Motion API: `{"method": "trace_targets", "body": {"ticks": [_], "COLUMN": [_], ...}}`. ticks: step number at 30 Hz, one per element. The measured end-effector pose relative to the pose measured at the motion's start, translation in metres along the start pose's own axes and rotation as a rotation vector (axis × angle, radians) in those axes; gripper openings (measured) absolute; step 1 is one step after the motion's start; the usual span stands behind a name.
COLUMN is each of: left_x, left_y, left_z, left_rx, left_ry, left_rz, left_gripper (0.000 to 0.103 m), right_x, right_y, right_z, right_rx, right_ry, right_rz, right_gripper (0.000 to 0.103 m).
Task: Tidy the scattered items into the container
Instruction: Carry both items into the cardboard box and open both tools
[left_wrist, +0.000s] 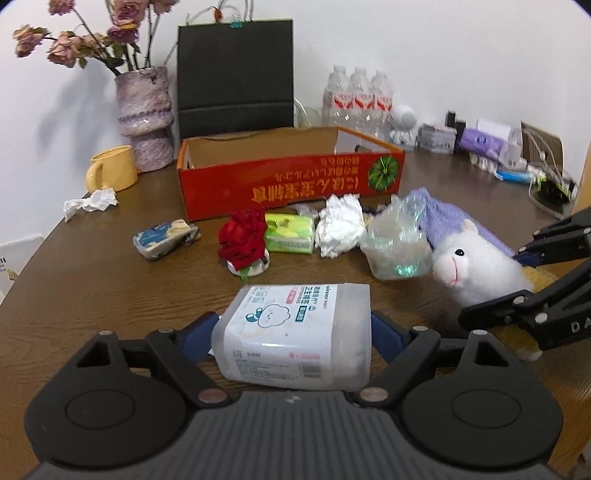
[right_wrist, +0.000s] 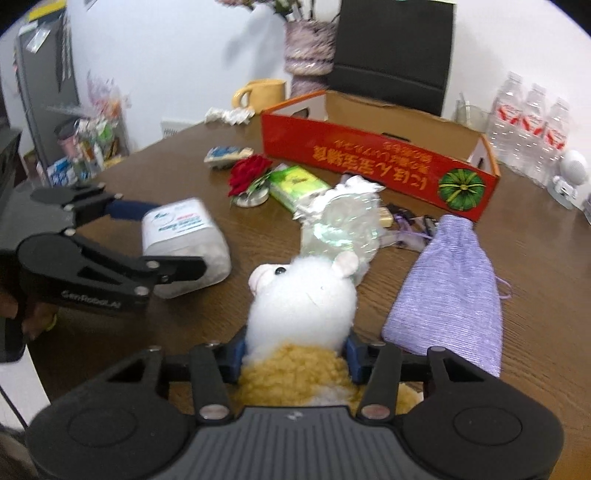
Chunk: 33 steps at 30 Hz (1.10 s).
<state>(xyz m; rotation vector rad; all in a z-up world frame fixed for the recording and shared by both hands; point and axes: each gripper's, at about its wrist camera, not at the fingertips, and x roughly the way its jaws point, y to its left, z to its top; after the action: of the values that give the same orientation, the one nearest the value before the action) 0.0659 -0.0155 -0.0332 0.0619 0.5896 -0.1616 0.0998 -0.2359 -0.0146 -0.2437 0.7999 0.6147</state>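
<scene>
A translucent cotton swab box (left_wrist: 295, 339) lies on its side on the brown table between the blue pads of my left gripper (left_wrist: 293, 332), which touch both of its sides. My right gripper (right_wrist: 295, 350) is shut on a white and tan plush alpaca (right_wrist: 303, 295) at the neck. The red cardboard box (left_wrist: 288, 184) stands open beyond both, and its inside looks bare. In front of it lie a red rose (left_wrist: 242, 238), a green tissue pack (left_wrist: 290, 232), a crumpled tissue (left_wrist: 340, 229), a clear plastic wrapper (left_wrist: 399, 247) and a purple pouch (right_wrist: 450, 288).
A blue and white packet (left_wrist: 166, 238) and crumpled paper (left_wrist: 92, 201) lie left of the box. Behind stand a yellow mug (left_wrist: 112, 170), a vase (left_wrist: 146, 118), a black bag (left_wrist: 234, 77) and water bottles (left_wrist: 356, 98). Small clutter lines the far right edge.
</scene>
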Motion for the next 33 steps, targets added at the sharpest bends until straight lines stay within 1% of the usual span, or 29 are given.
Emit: {"method": "trace_targets", "body": {"ticks": [5, 8, 11, 13, 16, 18, 22, 25, 27, 30, 33], "left_x": [-0.018, -0.027, -0.033, -0.032, -0.02, -0.005, 0.04, 0.078, 0.105, 0.145, 0.183], "left_y": [0.0, 0.001, 0.003, 0.006, 0.008, 0.011, 0.022, 0.033, 0.04, 0.048, 0.05], "left_z": [0.013, 0.028, 0.052, 0.075, 0.112, 0.137, 0.185, 0.207, 0.218, 0.228, 0.232], "left_rx": [-0.012, -0.015, -0.008, -0.011, -0.002, -0.018, -0.087, -0.126, -0.148, -0.185, -0.185], "left_ry": [-0.07, -0.118, -0.174, -0.21, -0.266, -0.272, -0.245, -0.198, -0.155, -0.072, 0.002], "left_rz": [-0.002, -0.007, 0.007, 0.048, 0.099, 0.119, 0.151, 0.173, 0.181, 0.186, 0.211], "left_gripper": [0.087, 0.087, 0.087, 0.087, 0.087, 0.087, 0.087, 0.087, 0.087, 0.087, 0.087], "right_x": [-0.01, -0.018, -0.028, -0.033, -0.035, -0.032, -0.011, 0.016, 0.04, 0.074, 0.11], "right_y": [-0.011, -0.017, -0.024, -0.03, -0.042, -0.051, -0.071, -0.087, -0.099, -0.113, -0.129], "right_z": [0.006, 0.014, 0.028, 0.044, 0.077, 0.102, 0.155, 0.186, 0.204, 0.221, 0.234], "right_rx": [0.046, 0.063, 0.079, 0.083, 0.099, 0.103, 0.124, 0.144, 0.156, 0.173, 0.206], "right_ry": [-0.067, -0.118, -0.181, -0.234, -0.301, -0.33, -0.346, -0.329, -0.306, -0.262, -0.206], "right_rz": [-0.007, -0.01, -0.021, -0.039, -0.065, -0.09, -0.14, -0.173, -0.191, -0.215, -0.219], "right_gripper": [0.047, 0.047, 0.048, 0.048, 0.048, 0.048, 0.048, 0.048, 0.048, 0.048, 0.048]}}
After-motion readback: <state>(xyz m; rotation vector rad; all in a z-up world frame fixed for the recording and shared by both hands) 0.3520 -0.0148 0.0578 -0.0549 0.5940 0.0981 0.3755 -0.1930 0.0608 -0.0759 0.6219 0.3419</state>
